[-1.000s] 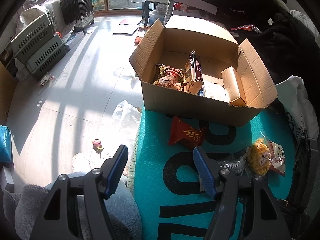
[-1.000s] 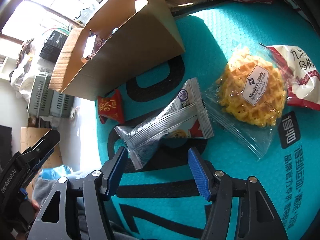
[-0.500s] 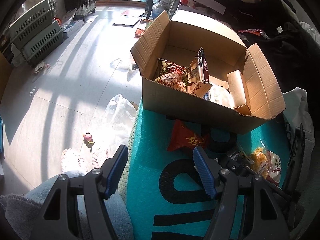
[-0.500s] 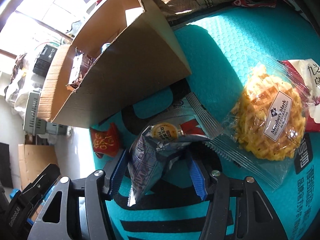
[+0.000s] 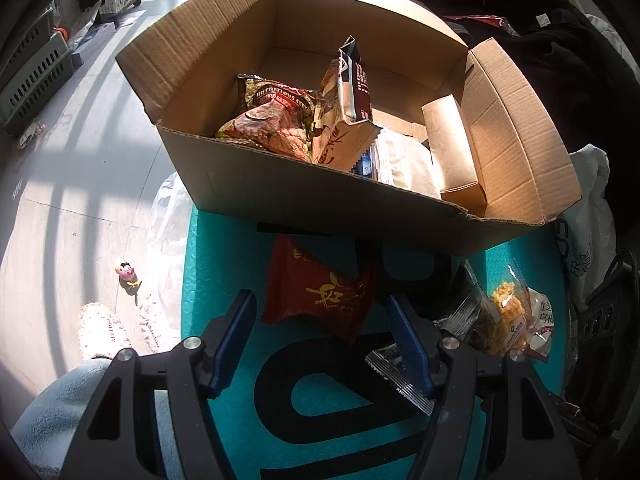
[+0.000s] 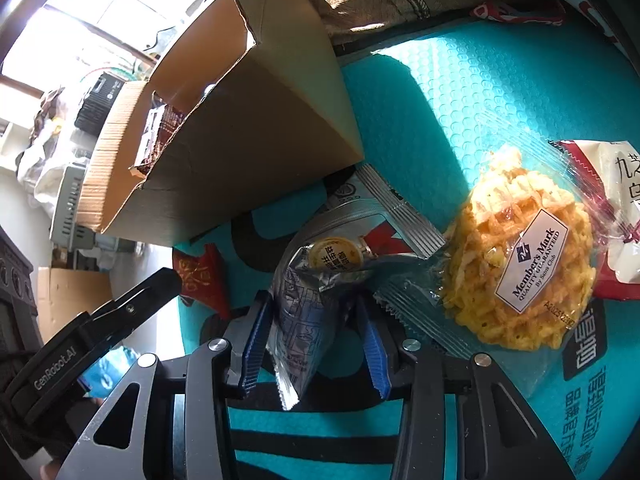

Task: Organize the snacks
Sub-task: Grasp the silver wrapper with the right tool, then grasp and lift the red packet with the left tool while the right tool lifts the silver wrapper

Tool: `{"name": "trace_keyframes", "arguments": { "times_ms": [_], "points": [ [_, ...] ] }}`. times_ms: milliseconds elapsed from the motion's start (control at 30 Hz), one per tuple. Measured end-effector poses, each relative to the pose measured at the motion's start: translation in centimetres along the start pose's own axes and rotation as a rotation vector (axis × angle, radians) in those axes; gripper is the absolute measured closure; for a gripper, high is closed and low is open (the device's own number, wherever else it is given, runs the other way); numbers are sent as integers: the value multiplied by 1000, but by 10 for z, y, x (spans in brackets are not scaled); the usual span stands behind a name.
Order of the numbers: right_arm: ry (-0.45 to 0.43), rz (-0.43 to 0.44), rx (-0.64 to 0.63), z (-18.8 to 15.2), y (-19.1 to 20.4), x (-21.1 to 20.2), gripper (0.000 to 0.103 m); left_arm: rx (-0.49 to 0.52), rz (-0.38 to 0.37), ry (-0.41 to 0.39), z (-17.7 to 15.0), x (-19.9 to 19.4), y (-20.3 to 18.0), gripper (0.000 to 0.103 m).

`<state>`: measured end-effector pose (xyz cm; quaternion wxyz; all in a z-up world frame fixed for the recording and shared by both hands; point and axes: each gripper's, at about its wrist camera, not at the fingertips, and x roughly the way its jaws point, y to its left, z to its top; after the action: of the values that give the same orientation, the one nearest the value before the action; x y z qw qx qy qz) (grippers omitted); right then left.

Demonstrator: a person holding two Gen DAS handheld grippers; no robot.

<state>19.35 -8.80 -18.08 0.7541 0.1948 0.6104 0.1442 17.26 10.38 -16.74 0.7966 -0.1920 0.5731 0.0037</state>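
An open cardboard box holding several snack packets stands at the far end of a teal mat. A red snack packet lies just in front of it, and my left gripper hovers open right over its near edge. On my right gripper the jaws are closing on a silver snack packet, which stands crumpled between the pads. A bagged yellow waffle and a white-and-red packet lie to the right of it. The left gripper's body shows at the left of the right wrist view.
Pale floor lies left of the mat, with a clear plastic bag, a small pink toy and a fuzzy slipper. Green crates stand at far left. Dark clothing and a white bag crowd the right side.
My left gripper has dropped and come closer to the box and the red packet. My right jaws have narrowed around the silver packet, which went from flat to crumpled and raised.
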Motion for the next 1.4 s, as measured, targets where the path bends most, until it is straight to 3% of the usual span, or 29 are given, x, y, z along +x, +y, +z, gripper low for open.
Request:
{"name": "trace_keyframes", "arguments": {
  "times_ms": [133,233,433,467,533,633,833,1133,1400],
  "points": [
    [-4,8,-14,-1,-1,-1,60,25,15,50,5,19,-2,36],
    [-9,31,-7,-1,-2,-2,60,-3,-13,87,3,31,1,36],
    [-3,74,17,4,-7,3,58,22,26,36,2,30,-4,38],
    [-4,81,20,4,-7,4,58,24,23,33,1,30,-5,43],
    [-9,86,19,5,-8,5,58,25,39,40,-2,31,-4,66],
    [-20,84,14,2,-8,5,62,25,46,32,-7,29,-4,69],
    [-25,78,-47,-8,-6,-4,73,22,21,52,-22,23,-6,71],
    [42,92,-136,-36,-22,-25,74,61,-21,57,-54,-14,-28,71],
    [108,46,-184,-75,-43,-50,74,121,-53,83,-96,-17,-50,71]
  ]
}}
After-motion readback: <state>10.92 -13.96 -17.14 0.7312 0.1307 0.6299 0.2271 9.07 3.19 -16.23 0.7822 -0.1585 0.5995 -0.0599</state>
